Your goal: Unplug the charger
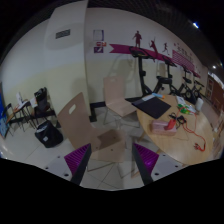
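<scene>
Charger cannot be made out for certain; thin cables (178, 122) are glimpsed at three o'clock, strewn on the table (195, 142).

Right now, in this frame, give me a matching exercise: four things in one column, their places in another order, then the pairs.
Things:
1. cardboard box
2. wooden table
3. pink-figure banner
4. black chair

Places:
A. up on the far wall
B. beyond the right finger
C. far off to the left, by the wall
D. on the floor, beyond the left finger

Pairs: 1-D, 2-B, 3-A, 4-C.

The gripper is open, with nothing between its fingers.
</scene>
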The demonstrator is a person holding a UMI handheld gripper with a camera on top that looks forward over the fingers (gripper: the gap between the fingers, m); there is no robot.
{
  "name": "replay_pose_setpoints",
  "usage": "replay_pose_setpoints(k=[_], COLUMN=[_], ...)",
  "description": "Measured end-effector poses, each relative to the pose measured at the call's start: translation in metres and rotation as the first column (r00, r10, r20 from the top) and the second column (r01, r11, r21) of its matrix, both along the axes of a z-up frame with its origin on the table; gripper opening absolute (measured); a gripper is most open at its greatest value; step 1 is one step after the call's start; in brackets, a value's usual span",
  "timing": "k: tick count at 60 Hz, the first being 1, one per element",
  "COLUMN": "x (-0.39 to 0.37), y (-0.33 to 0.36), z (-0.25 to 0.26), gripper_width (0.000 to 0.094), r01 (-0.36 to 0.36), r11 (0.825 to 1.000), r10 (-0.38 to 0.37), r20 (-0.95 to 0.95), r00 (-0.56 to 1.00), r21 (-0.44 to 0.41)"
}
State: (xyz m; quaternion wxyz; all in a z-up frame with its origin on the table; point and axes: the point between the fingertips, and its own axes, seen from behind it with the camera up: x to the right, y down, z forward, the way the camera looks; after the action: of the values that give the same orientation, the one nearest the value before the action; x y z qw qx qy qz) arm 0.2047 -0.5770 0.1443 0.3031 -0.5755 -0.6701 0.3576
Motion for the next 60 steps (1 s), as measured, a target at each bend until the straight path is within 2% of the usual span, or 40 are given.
replay_pose_setpoints(k=[6, 13, 14, 21, 32, 43, 60], x=[-0.003, -0.018, -0.016, -0.019, -0.022, -0.034, -0.085], y=[0.020, 0.078, 0.068, 0.125, 0.186, 0.223, 0.259], z=[0.000, -0.005, -0.002, -0.002, -0.015, -0.028, -0.047], gripper_width=[0.0852, 0.0853, 0.0858, 0.0859, 0.0862, 0.0856, 0.0862], r01=[0.075, 0.150, 0.167, 0.239, 0.324, 0.356, 0.353], r11=[0.997, 0.989, 0.986, 0.970, 0.944, 0.934, 0.935], r10=[-0.075, -0.150, -0.167, -0.237, -0.321, -0.352, -0.347], r20=[-0.001, -0.008, -0.012, -0.046, -0.064, -0.076, -0.116], r00=[0.997, 0.989, 0.986, 0.971, 0.945, 0.933, 0.931], r21=[0.006, 0.001, 0.007, 0.052, 0.057, 0.043, 0.034])
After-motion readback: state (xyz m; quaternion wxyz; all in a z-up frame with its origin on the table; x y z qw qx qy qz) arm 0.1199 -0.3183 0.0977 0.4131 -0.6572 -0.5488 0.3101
